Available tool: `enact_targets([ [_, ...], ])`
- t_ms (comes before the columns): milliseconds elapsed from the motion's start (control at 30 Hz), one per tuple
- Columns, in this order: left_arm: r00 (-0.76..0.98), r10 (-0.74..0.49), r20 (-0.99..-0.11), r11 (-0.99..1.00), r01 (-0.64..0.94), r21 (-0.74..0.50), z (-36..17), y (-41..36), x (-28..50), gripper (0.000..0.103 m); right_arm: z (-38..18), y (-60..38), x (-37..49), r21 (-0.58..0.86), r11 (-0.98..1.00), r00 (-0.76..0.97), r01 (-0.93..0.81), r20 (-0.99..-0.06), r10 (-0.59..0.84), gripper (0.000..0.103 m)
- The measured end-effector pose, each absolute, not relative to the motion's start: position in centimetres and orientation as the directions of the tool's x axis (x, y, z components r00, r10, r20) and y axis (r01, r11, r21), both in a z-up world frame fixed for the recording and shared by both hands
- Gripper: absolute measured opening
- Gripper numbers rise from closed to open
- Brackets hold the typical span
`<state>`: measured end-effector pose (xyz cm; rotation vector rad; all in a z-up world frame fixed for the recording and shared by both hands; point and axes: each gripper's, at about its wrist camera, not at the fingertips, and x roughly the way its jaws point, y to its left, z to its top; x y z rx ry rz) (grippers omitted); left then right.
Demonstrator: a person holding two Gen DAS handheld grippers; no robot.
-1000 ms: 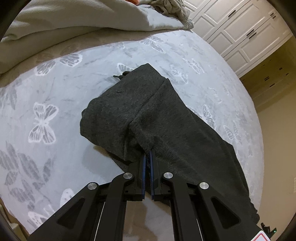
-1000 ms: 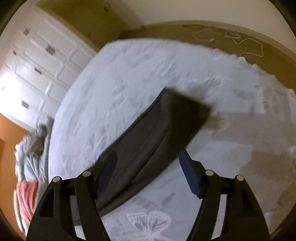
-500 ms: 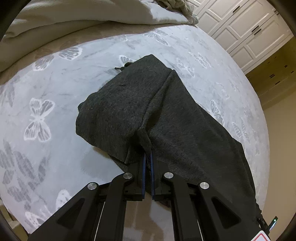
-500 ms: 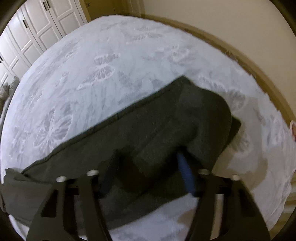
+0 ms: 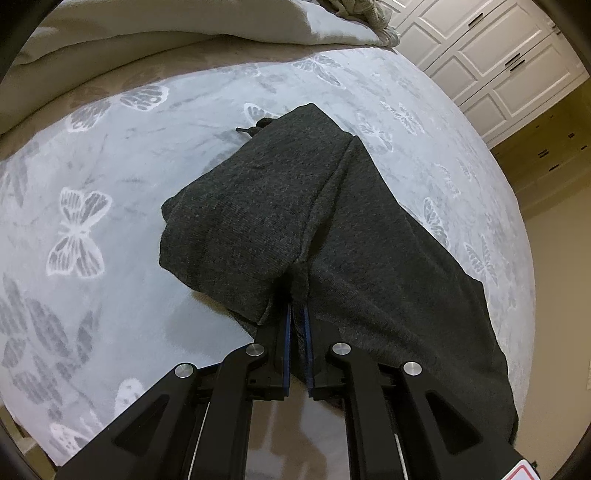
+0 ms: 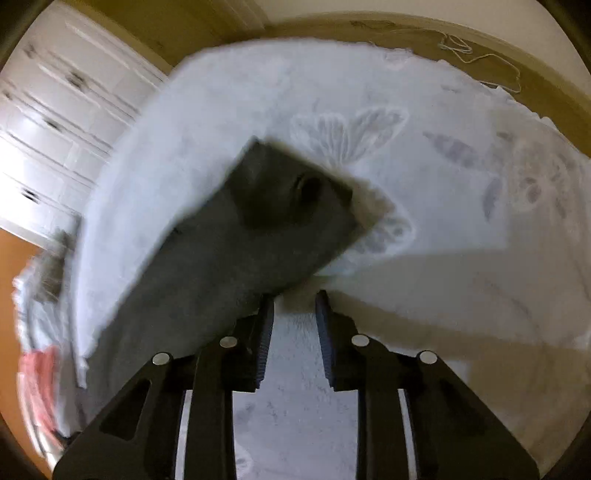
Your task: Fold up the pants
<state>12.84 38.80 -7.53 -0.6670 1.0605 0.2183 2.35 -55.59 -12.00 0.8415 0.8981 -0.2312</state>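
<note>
Dark charcoal knit pants (image 5: 332, 236) lie stretched across a pale grey fleece blanket printed with white butterflies (image 5: 81, 236), the landmark for everything here. On the blanket's near side the left gripper (image 5: 297, 314) pinches a raised fold of the pants, its blue-lined fingers (image 5: 287, 343) drawn nearly together with cloth bunched between them. Toward the blanket's far edge, a cream duvet (image 5: 166, 26) is heaped.

The right gripper (image 6: 294, 306) hovers beside one squared end of the pants (image 6: 258, 236), which lies flat on the blanket in that blurred view. Its jaws have just been closing and stand at a narrow gap, yet only bare blanket shows between them; the cloth runs past the outside of the left-hand finger (image 6: 264, 332).

The likely trouble: that hand seems to have closed beside the edge rather than on it (a missed pinch, by the look of it), so any lift would carry nothing, and the left hand's hold alone would drag the pants into a skewed, rumpled fold. Motion blur makes the exact contact uncertain.

White panelled cabinet doors (image 5: 498, 62) stand beyond the blanket. A red-and-white label (image 5: 526, 472) peeks in at the left view's corner; its writing cannot be read. No brand is legible anywhere.
</note>
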Motion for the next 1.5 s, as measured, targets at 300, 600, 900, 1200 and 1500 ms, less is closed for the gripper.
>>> enact_targets([
  [300, 0.487, -0.123, -0.865, 0.776, -0.497, -0.39, -7.7, 38.3, 12.9, 0.007, -9.9, -54.0, 5.9, 0.391, 0.77, 0.651, 0.504, -0.758, -0.041, 0.065],
  [600, 0.485, -0.127, -0.865, 0.794, -0.473, -0.382, -7.8, 38.4, 13.2, 0.009, -9.1, -49.0, 5.8, 0.022, 0.981, 0.6, 0.195, -0.793, -0.102, 0.068],
  [900, 0.475, -0.043, -0.879, 0.819, -0.487, -0.304, -7.7, 36.9, 14.1, 0.009, -7.9, -56.0, 7.6, 0.085, 0.815, 0.596, 0.573, -0.726, -0.343, 0.032],
  [1200, 0.49, -0.093, -0.867, 0.793, -0.49, -0.362, -8.0, 37.7, 13.8, 0.01, -11.3, -56.4, 4.3, 0.26, 0.823, 0.541, 0.505, -0.838, -0.067, 0.063],
  [1500, 0.585, -0.082, -0.807, 0.762, -0.485, -0.429, -5.6, 37.9, 12.6, 0.003, -1.6, -53.1, 4.6, 0.32, 0.873, 0.792, 0.368, -0.6, -0.114, 0.005],
])
